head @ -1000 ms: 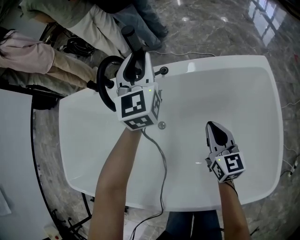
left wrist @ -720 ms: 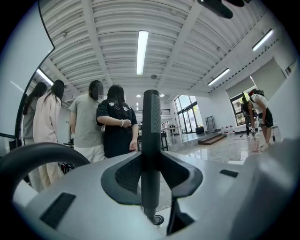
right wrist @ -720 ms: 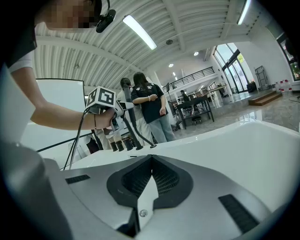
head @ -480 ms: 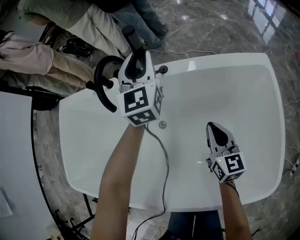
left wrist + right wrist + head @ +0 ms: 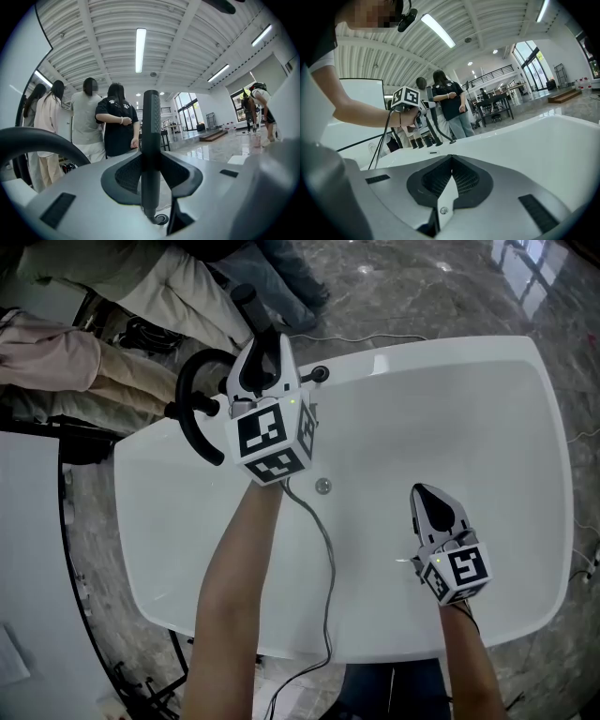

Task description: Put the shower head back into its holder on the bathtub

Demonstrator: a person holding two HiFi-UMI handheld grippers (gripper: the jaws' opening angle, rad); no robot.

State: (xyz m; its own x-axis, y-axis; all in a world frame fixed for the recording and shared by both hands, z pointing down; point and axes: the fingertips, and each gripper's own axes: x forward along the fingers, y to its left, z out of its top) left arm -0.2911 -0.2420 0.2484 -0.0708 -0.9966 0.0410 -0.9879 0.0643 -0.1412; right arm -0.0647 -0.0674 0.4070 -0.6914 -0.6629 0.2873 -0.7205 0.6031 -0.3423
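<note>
The black stick-shaped shower head (image 5: 253, 313) stands nearly upright at the far rim of the white bathtub (image 5: 450, 399). My left gripper (image 5: 266, 345) is shut on its shaft. In the left gripper view the shower head (image 5: 151, 122) runs straight up between the jaws of the left gripper (image 5: 151, 185). Its lower end meets the small black holder (image 5: 319, 376) on the rim; I cannot tell whether it is seated. My right gripper (image 5: 428, 493) hovers inside the tub, shut and empty. The right gripper (image 5: 450, 161) looks towards the shower head (image 5: 436, 125).
A curved black faucet (image 5: 192, 418) arches over the rim left of the left gripper. The drain (image 5: 322, 486) lies in the tub floor. A grey cable (image 5: 326, 568) trails from the left gripper over the near rim. Several people (image 5: 141, 296) stand beyond the tub on the marble floor.
My left gripper has edged slightly towards the far rim with the shower head in it. The right gripper has stayed where it was.
</note>
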